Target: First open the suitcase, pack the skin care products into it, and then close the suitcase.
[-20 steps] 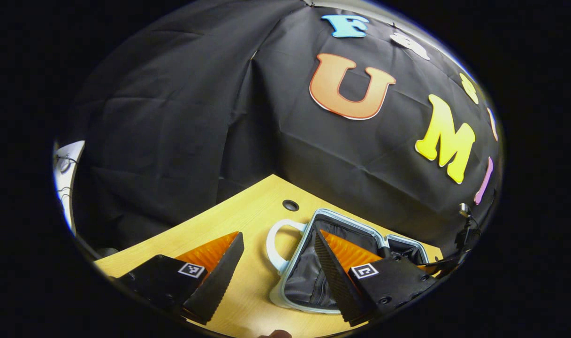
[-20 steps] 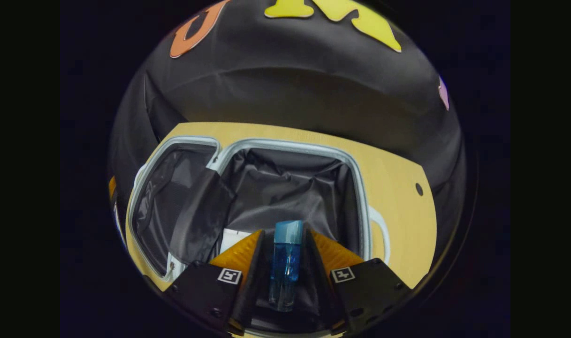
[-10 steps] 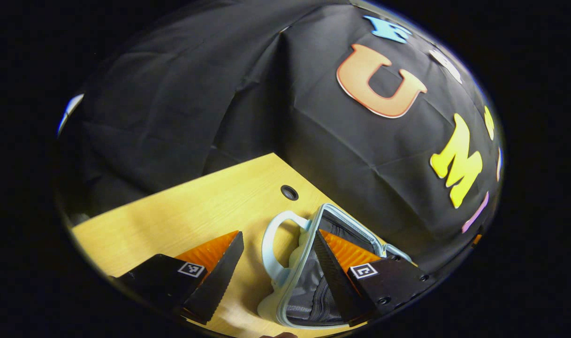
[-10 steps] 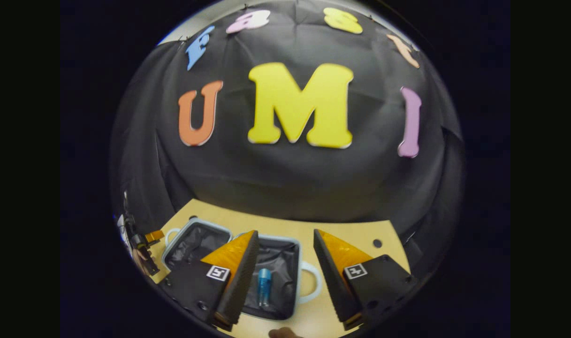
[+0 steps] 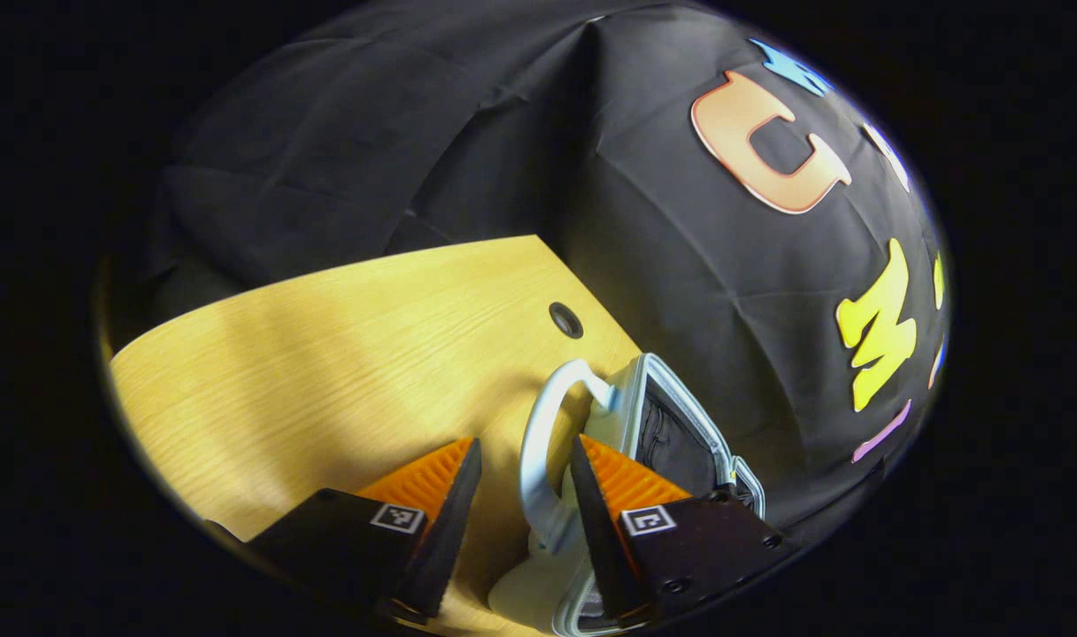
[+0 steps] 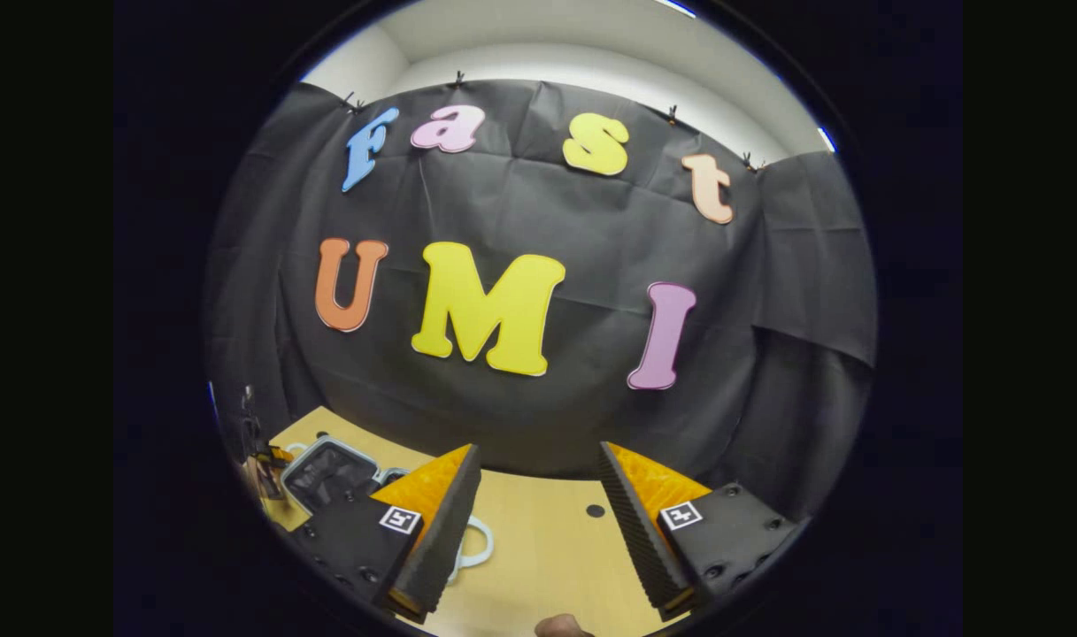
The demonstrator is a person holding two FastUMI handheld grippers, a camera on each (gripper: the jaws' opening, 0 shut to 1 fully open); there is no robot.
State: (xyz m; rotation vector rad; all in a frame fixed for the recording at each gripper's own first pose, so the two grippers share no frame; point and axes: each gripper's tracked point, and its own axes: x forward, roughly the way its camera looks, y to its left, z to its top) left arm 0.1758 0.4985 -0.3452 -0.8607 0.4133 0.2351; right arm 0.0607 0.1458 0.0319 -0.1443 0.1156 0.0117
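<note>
Emptied within the last second: right hand-held gripper, clamped then on a blue bottle above the case lining, now wide open with nothing between its fingers, lifted and tipped up toward the booth wall. Bottle seen half a second ago lying loose in the case, so that item judged packed; hidden now behind the left finger. Suitcase low and to the left of this hand-held gripper, lying open on the table, dark lining showing, one white handle peeking out just beside the left finger. Left hand-held gripper meanwhile moved in on the case: fingers narrowed from a wide spread to a moderate gap, now straddling the white handle at the near end, handle bar between the fingers, contact not clear, so no firm hold claimed. Case half just ahead and to the right of that hand-held gripper, seen steeper and more edge-on than a second ago; actual lifting not certain, since the camera has swung too. Likely meaning: packing done or nearly so, closing about to start by swinging this half over. Count: two hand-held grippers, one suitcase with two halves, two handles seen, one cable hole in the table.
</note>
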